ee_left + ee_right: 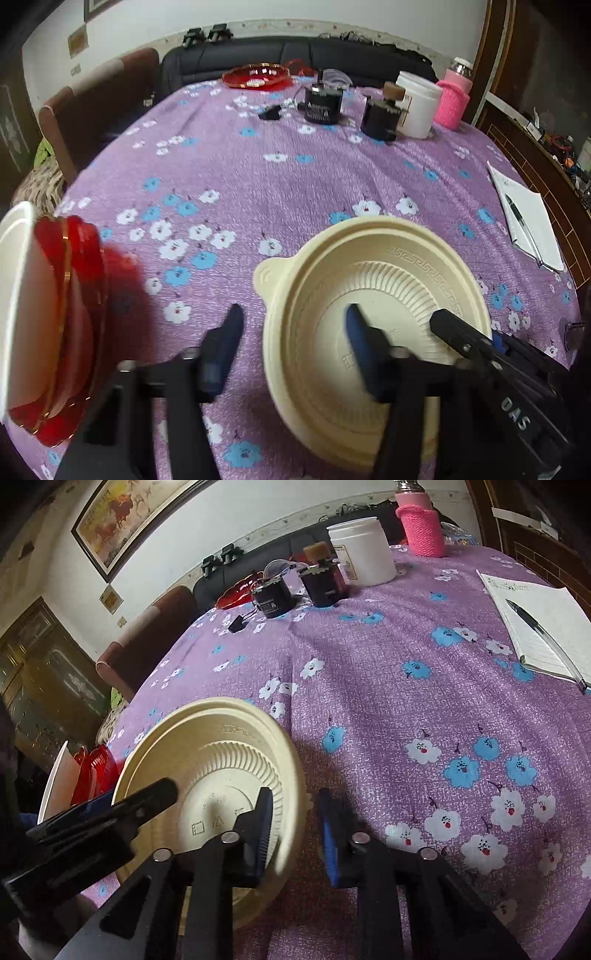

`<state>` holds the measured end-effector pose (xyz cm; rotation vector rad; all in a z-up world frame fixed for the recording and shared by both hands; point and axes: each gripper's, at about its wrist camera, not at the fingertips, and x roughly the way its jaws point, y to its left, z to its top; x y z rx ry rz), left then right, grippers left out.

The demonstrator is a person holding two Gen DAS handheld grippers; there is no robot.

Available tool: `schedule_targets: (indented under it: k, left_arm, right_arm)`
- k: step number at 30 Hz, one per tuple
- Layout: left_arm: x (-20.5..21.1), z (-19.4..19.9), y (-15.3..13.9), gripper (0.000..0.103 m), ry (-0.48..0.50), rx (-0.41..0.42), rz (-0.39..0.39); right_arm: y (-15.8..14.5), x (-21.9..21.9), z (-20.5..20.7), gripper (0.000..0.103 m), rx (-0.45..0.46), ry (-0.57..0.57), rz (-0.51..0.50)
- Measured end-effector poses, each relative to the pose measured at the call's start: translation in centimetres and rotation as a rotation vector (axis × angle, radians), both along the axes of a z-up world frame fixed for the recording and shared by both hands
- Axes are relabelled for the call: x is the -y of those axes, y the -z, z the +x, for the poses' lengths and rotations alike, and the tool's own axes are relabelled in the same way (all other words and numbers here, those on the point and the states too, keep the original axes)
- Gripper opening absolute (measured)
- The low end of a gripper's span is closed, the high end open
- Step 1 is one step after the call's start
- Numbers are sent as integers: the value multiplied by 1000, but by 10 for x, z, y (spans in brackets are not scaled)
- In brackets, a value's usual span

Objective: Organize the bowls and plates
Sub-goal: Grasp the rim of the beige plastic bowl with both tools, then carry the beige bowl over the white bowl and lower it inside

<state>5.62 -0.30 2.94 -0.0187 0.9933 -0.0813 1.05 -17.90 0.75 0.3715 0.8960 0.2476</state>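
Note:
A cream plastic bowl [373, 317] lies upside down on the purple flowered cloth; it also shows in the right wrist view [221, 760]. My left gripper [291, 328] is open, its right finger over the bowl's base, its left finger over the cloth. My right gripper [295, 812] is open and straddles the bowl's right rim, one finger over the base. A stack of red plates [74, 314] with a white plate [14, 295] stands tilted at the left edge; it also shows in the right wrist view [92, 771]. Another red plate [258, 75] lies at the far side.
At the back stand a white tub [419, 103], a pink-sleeved bottle [452, 99], two dark jars [323, 103] and a small black item [271, 112]. A notepad with a pen [524, 218] lies at the right. A sofa and chair stand beyond the table.

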Motion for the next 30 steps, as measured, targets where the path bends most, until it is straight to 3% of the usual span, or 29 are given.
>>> schedule_targets:
  k: [2, 6, 9, 14, 20, 27, 30]
  left_arm:
    - [3, 3, 5, 22, 10, -20, 6]
    - [2, -4, 1, 18, 1, 3, 12]
    - [6, -16, -12, 18, 5, 56, 55]
    - [5, -37, -33, 21, 18, 117, 61]
    - [-19, -56, -60, 24, 42, 148, -10]
    - [-88, -77, -104, 27, -62, 225, -70]
    - [-124, -84, -119, 27, -128, 264, -55]
  right_arm:
    - [0, -1, 0, 17, 5, -5, 0]
    - [-1, 2, -1, 16, 16, 5, 15]
    - [-4, 3, -3, 15, 36, -3, 45]
    - [-13, -1, -9, 16, 78, -33, 77]
    - [-47, -18, -27, 16, 144, -46, 97]
    - [-104, -89, -31, 16, 226, -160, 55]
    - [-117, -129, -24, 16, 229, -224, 49]
